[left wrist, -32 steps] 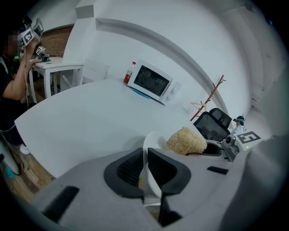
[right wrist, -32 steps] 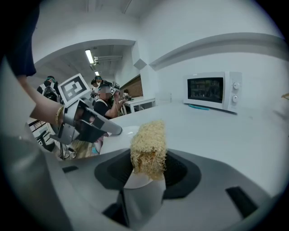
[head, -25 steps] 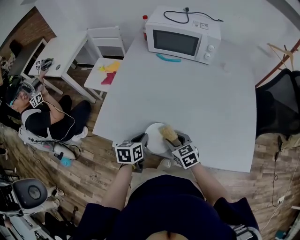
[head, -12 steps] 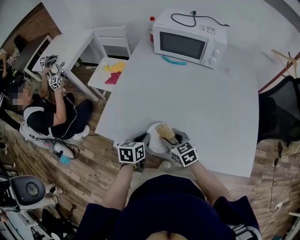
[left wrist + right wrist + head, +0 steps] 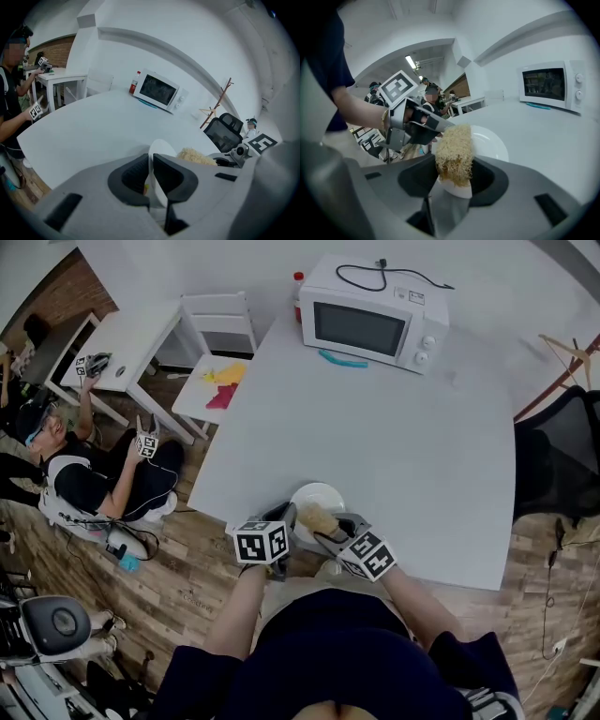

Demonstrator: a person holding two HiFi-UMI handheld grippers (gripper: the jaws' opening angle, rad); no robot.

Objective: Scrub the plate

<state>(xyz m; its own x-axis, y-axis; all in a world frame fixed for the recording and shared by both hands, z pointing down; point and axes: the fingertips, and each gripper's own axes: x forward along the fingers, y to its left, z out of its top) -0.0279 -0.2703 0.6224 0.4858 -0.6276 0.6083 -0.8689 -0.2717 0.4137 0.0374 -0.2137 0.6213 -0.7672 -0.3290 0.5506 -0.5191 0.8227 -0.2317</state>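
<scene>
At the near edge of the white counter [image 5: 394, 437], right in front of the person, sits the white plate [image 5: 321, 497]. It looks close to flat from above. The left gripper [image 5: 151, 171] has its jaws clenched on the plate's near-left rim, with the thin edge running straight up between the dark pads. The right gripper [image 5: 454, 180] has its jaws clamped on the white base of a tan, fibrous scrubber [image 5: 453, 150], whose bristly head stands up over the near side of the plate. I can't tell from here whether it is actually pressing on the surface.

To my eye this is the scrubbing itself. To do it well, I'd say the left grip has to stay firm, since the plate sits so close to the counter's edge that a hard push toward the person could slide it off. The scrubber wants to be laid flatter, so its broad face rubs the plate, not just a corner. The strokes should sweep across the middle and out to the far rim, which looks untouched by the scrubber just now. Pressure should be moderate, because the left jaws pinch only a narrow bit of rim and the plate could pivot. The microwave [image 5: 370, 322] at the far end is well clear.
</scene>
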